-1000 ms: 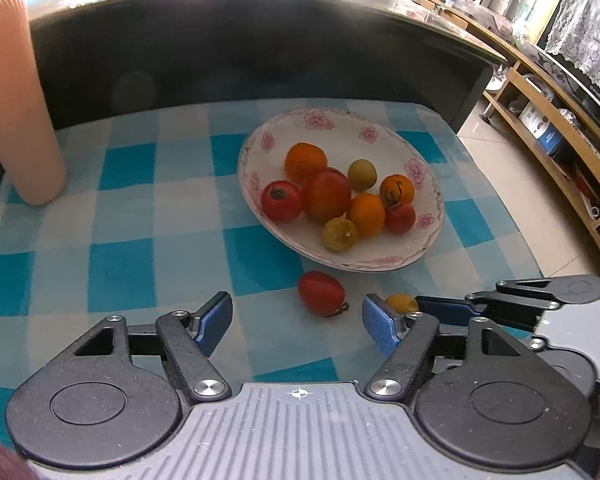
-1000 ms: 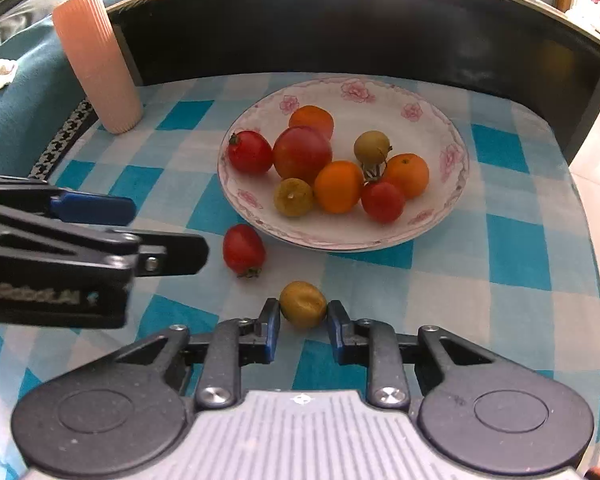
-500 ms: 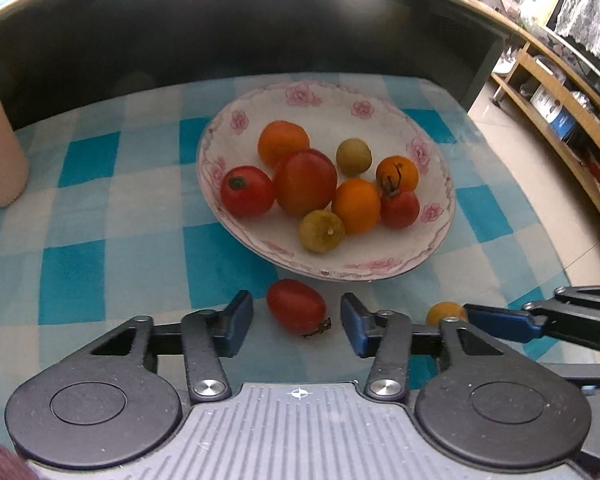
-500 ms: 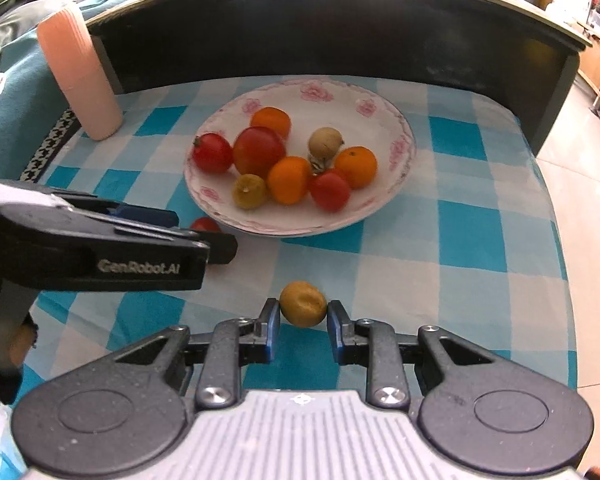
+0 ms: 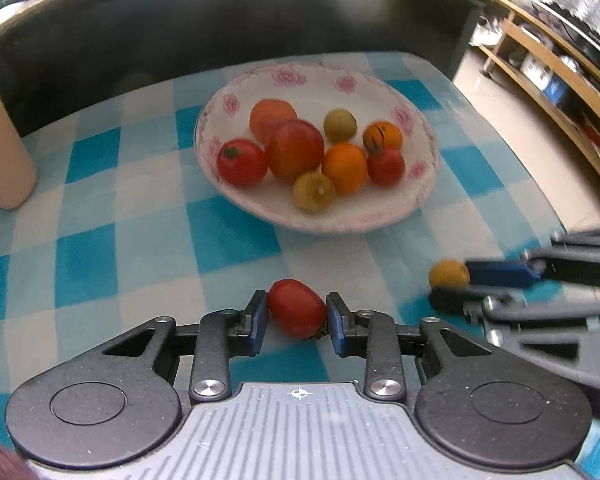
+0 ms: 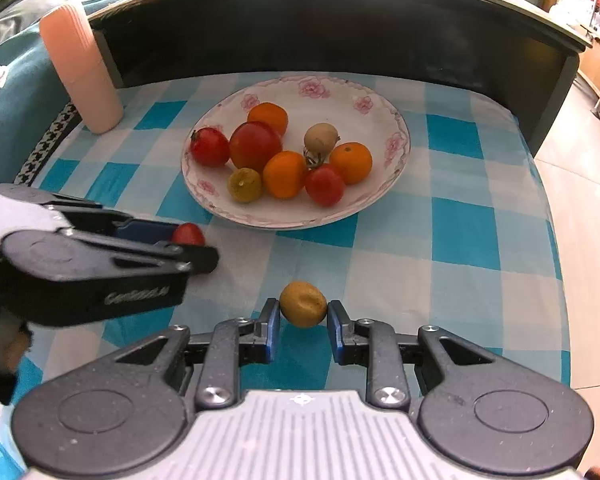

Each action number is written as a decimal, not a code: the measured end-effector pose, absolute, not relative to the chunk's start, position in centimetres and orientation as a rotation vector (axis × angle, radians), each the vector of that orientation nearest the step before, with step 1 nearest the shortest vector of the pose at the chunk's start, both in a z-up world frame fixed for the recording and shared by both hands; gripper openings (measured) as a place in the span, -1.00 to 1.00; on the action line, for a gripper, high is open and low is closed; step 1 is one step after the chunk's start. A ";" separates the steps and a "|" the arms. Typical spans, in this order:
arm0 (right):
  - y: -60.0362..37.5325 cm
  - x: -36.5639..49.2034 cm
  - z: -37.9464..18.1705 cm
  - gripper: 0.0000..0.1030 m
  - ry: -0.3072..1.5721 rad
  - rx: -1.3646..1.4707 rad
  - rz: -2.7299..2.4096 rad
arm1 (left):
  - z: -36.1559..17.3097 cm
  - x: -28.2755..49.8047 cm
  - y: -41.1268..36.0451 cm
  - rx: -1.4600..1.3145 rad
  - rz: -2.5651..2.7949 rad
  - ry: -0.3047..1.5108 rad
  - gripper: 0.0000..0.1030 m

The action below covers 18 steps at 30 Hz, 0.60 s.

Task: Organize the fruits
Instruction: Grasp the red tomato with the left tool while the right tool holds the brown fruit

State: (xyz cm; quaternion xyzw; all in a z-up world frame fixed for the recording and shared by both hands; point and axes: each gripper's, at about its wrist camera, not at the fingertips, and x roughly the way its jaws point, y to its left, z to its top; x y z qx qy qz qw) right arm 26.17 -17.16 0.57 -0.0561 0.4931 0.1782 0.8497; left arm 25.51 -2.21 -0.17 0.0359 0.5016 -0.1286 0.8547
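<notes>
- Here, in the left wrist view, we see the left gripper point(image 5: 297, 320) with its jaws closing on a red tomato point(image 5: 297, 308) that lies on the blue-and-white checked cloth point(image 5: 100, 240); both blue pads seem to touch its sides, though the stalk end is tucked behind the right pad; the gripper's own body hides the near strip of cloth.
- Beyond it stands the flowered plate point(image 5: 416, 204) with eight fruits, red, orange and yellow-green; they are soft with blur, so we cannot read their stalks clearly.
- At the right edge the right gripper point(image 5: 456, 284) is smeared and cut off by the frame; we make out only a yellow fruit point(image 5: 449, 274) at its tip; a pink ribbed cylinder point(image 5: 4, 160) is cropped at the left edge.
- In the right wrist view, we see the right gripper point(image 6: 303, 324) clamped on the yellow fruit point(image 6: 303, 304), which is dented on its face; whether it rests on the cloth point(image 6: 440, 280) or hangs just above we cannot tell.
- At the left the left gripper point(image 6: 180, 240) covers nearly all of the red tomato point(image 6: 188, 234); only its top shows between the fingers; the plate point(image 6: 396, 184) sits clear beyond, and the pink cylinder point(image 6: 82, 68) stands whole at the cloth's far left corner.
</notes>
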 end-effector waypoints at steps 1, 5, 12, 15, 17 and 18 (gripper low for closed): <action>-17.2 26.0 0.6 -0.23 1.039 -0.124 0.381 | 0.0 24.9 -2.1 0.089 -0.276 1.056 -0.24; -17.3 24.7 0.4 -0.23 1.052 -0.152 0.407 | 0.6 22.4 -1.3 0.114 -0.294 1.063 -0.23; -16.7 21.1 0.4 -0.23 1.064 -0.206 0.468 | 1.0 17.6 -0.1 0.151 -0.325 1.090 -0.21; -16.1 19.2 0.2 -0.23 1.067 -0.230 0.487 | 0.8 16.7 0.1 0.172 -0.326 1.081 -0.21; -15.6 18.4 -0.2 -0.23 1.070 -0.258 0.486 | 0.3 16.7 0.2 0.171 -0.327 1.095 -0.20; -15.3 18.1 -0.3 -0.23 1.061 -0.277 0.479 | 0.1 16.7 0.2 0.179 -0.321 1.097 -0.20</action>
